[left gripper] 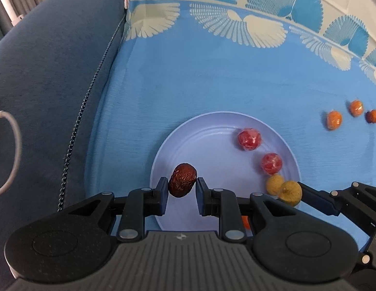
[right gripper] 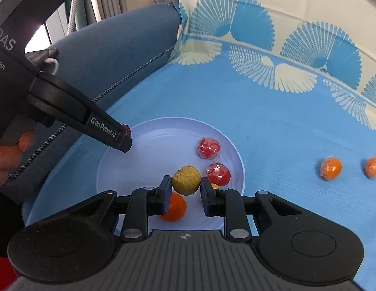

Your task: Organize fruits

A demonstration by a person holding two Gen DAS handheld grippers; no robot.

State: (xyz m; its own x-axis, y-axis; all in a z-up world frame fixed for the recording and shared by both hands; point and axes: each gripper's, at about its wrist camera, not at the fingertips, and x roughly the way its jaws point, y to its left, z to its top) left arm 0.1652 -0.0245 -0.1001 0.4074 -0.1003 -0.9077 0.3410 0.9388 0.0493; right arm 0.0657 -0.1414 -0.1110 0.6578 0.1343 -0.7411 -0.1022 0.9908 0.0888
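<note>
- Wrinkled dark-red dried date (left gripper: 182, 180): pinched by left gripper (left gripper: 182, 189) over the near-left rim of the pale lilac round plate (left gripper: 212, 131).
- Yellow-green round fruit (right gripper: 186, 180): pinched by right gripper (right gripper: 184, 190) above the plate.
- Two red wrapped fruits (left gripper: 249, 138): on plate, right side.
- Orange wrapped fruits (left gripper: 334, 120): on blue tablecloth (left gripper: 188, 84), right of plate.
</note>
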